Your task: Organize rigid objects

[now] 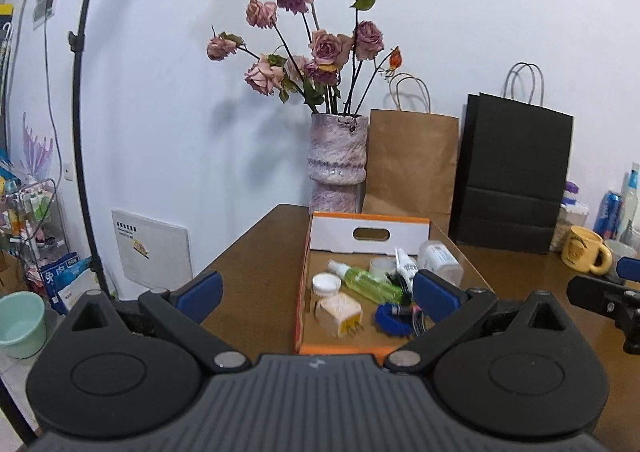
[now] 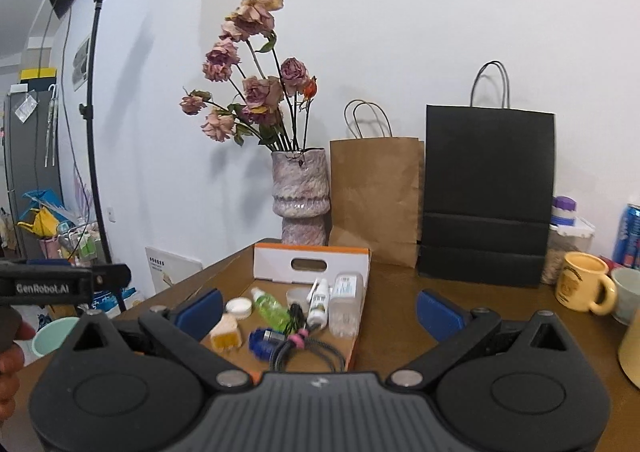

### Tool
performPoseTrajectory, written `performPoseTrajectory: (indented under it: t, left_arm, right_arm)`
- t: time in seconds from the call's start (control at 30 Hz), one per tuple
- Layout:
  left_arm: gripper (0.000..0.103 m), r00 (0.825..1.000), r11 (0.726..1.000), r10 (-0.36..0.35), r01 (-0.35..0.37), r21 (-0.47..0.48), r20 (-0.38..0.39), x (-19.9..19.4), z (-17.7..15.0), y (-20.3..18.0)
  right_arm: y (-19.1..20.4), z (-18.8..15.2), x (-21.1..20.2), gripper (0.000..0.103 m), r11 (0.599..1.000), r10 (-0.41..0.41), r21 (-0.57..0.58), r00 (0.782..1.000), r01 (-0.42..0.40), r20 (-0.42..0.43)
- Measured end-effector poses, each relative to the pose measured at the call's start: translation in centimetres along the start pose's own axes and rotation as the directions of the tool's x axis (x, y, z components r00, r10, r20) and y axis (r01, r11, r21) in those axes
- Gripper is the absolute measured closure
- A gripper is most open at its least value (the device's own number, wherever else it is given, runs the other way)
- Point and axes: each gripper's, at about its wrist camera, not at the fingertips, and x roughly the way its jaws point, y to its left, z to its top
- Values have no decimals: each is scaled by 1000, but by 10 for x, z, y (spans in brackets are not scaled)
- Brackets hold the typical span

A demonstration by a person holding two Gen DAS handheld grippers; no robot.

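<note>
While both claws hang above the brown table point(image 1: 248, 248), the left gripper point(image 1: 316, 290) and right gripper point(image 2: 318, 306) stand wide apart, grasping nothing. Inside the orange-edged box point(image 1: 370, 236) lie a green spray bottle point(image 1: 366, 280), a white jar point(image 1: 326, 284), a blue wheel point(image 1: 390, 319) and a dark cable point(image 2: 304, 352).

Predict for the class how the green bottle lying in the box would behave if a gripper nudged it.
The green bottle lies on its side and looks round, so it would probably roll. It looks like smooth plastic, so likely light and slippery.
</note>
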Motion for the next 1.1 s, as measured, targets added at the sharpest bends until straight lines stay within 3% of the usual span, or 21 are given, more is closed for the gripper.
performPoseTrajectory:
  t: [0.47, 0.77, 1.1]
  left_arm:
    - [0, 998, 996, -52, 50, 72, 25, -80, -76, -10]
    - [0, 996, 993, -75, 70, 94, 54, -109, -87, -15]
    - [0, 994, 993, -82, 75, 94, 70, -114, -85, -16]
  right_arm:
    - [17, -72, -95, 0, 999, -47, 23, 999, 46, 14]
    - [28, -91, -135, 0, 998, -59, 10, 998, 59, 22]
    - [28, -88, -144, 0, 998, -59, 3, 997, 59, 41]
